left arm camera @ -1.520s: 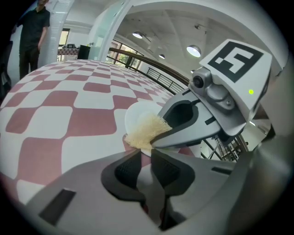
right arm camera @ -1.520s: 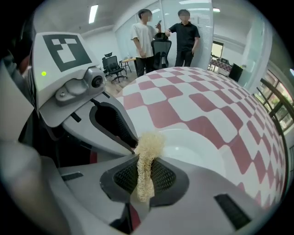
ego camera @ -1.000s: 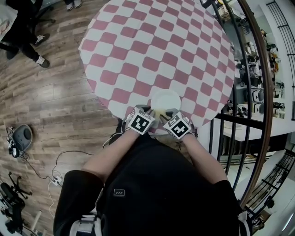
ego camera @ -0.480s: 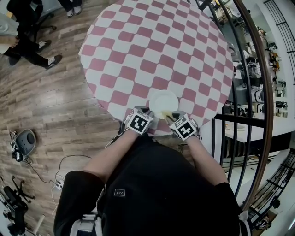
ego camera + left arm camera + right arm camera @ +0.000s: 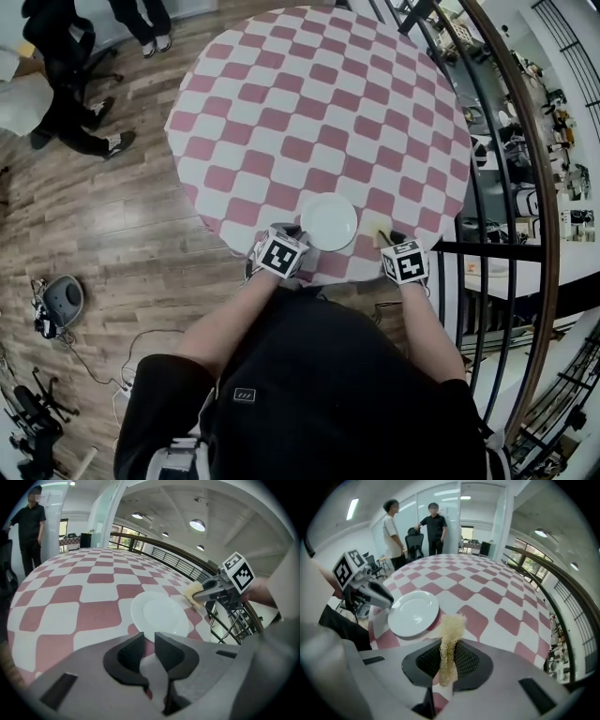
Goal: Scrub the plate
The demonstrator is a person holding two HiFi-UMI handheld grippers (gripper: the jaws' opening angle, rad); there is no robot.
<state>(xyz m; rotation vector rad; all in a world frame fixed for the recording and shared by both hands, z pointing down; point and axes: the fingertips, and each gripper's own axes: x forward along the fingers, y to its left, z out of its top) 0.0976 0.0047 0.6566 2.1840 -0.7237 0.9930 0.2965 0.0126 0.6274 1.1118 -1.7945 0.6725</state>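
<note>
Round glossy white plate (image 5: 328,221) flat on pink-white checked table (image 5: 309,103), lower centre, near edge. Left gripper (image 5: 150,641) jaws narrowly apart, empty, by plate rim. Right gripper (image 5: 449,656) clenched on yellow fibrous mesh scrubber (image 5: 451,625), right of plate.

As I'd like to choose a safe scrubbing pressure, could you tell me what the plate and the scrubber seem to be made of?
Plate: probably glazed ceramic, though melamine is possible. It is plain white and smooth, with a glossy highlight.
Scrubber: pale yellow open-weave mesh, likely loofah or plastic netting. Its visible holes and frayed top, pinched flat in the right gripper, suggest something soft.
</note>
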